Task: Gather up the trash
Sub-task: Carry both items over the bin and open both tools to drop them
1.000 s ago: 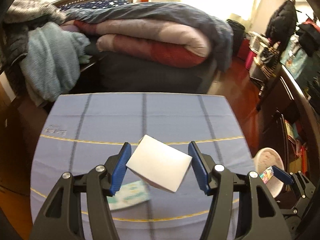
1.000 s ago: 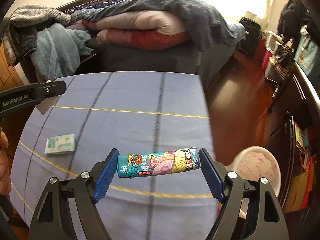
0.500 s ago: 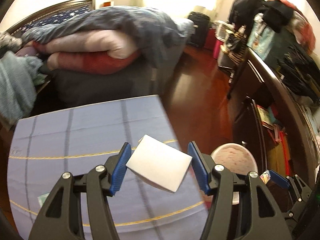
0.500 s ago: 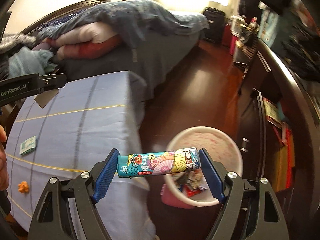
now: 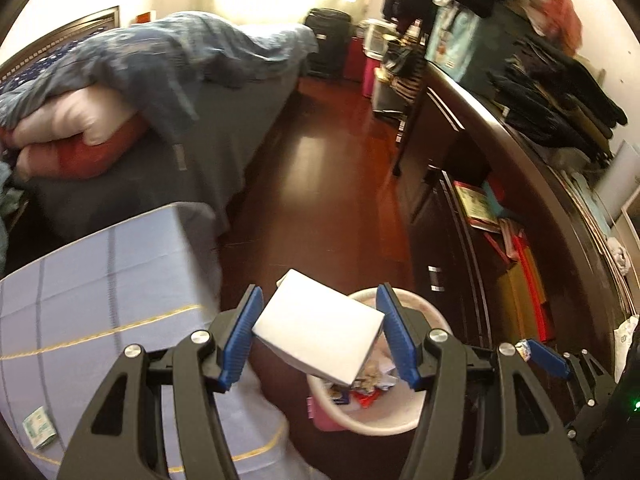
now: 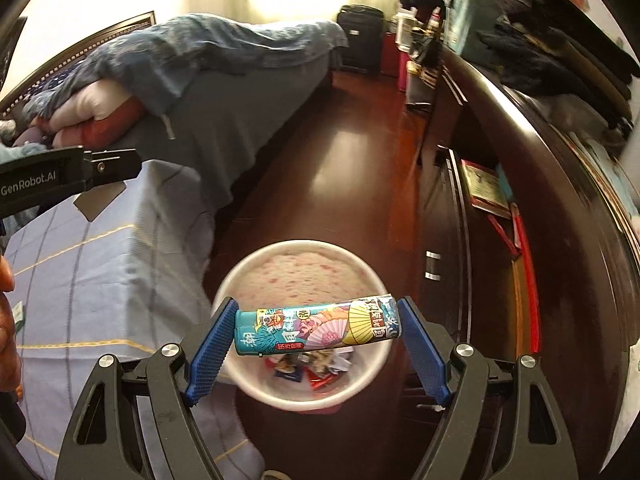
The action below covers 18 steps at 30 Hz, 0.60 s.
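left wrist view: left gripper [image 5: 318, 334] is closed partway on a white box [image 5: 318, 330], blue pads [image 5: 240, 338] pressing its two ends, box tilted w/ its far corner up. it hangs over the near-left rim of the trash bin [image 5: 400, 426], a pale round tub on the dark wood floor [image 5: 320, 184] at 6 o'clock, wrappers visible inside. table w/ blue checked cloth [image 5: 100, 280] sits at 8 o'clock, just beside the bin; a small green-white packet [image 5: 39, 432] lies on it near the frame edge. right gripper's blue tip [image 5: 546, 358] shows at 4 o'clock. bed w/ piled quilts [image 5: 160, 80] at 10-11 o'clock, dark cabinet [image 5: 480, 240] along 2-4 o'clock.

right wrist view: right gripper [image 6: 316, 340] is closed partway on a colourful printed tube [image 6: 316, 328], held crosswise end to end betw. the blue pads [image 6: 210, 352]. tube is directly above the trash bin [image 6: 256, 264], which fills the centre; candy-type wrappers [image 6: 312, 368] lie at its bottom. left gripper's black arm [image 6: 60, 180] enters at 9 o'clock, a corner of the white box [image 6: 98, 202] under it. cloth-covered table [image 6: 100, 280] at 8 o'clock, bed [image 6: 200, 60] at 11, cabinet [image 6: 520, 240] at 3.
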Tool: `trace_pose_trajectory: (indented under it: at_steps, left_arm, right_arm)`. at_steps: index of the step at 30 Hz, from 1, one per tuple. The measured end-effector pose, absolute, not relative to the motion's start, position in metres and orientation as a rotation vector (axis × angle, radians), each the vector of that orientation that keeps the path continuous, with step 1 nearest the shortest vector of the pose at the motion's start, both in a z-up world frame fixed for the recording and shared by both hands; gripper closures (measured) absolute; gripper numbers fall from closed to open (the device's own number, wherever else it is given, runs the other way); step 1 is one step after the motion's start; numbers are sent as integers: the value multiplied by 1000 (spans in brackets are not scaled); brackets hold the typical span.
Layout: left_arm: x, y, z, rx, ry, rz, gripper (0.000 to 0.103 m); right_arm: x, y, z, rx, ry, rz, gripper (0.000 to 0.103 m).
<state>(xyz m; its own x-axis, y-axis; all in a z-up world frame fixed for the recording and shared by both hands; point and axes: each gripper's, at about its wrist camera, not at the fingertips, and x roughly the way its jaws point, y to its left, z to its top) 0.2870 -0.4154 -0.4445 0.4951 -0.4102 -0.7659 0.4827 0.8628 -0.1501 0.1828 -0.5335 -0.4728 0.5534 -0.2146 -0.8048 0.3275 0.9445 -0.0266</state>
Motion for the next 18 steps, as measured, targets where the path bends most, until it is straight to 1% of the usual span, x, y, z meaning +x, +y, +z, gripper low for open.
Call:
trace_pose_trajectory:
  at_steps: [7,8,9,11,14,18]
  left_arm:
    - [288,-469,-463,126,914,-614,42]
    - [289,-473,-465,125,916,-617,40]
    - [290,-476,-467,121,917,-623,36]
    - [292,-481,-469,120,910,-621,30]
    - [295,-486,-471,119,906,-629,26]
    - [298,-484,-472,118,908,-622,26]
  right_arm:
    - [184,-561,-484,134,913,-318,22]
    - [185,-561,-485,119,905,-316,20]
    - [185,-561,-486,101,898,-317,15]
    - [186,-561,-487,72,883,-317,13]
    - [189,-561,-489,52,879,-315,13]
    - [188,-562,-492,68,884,-313,13]
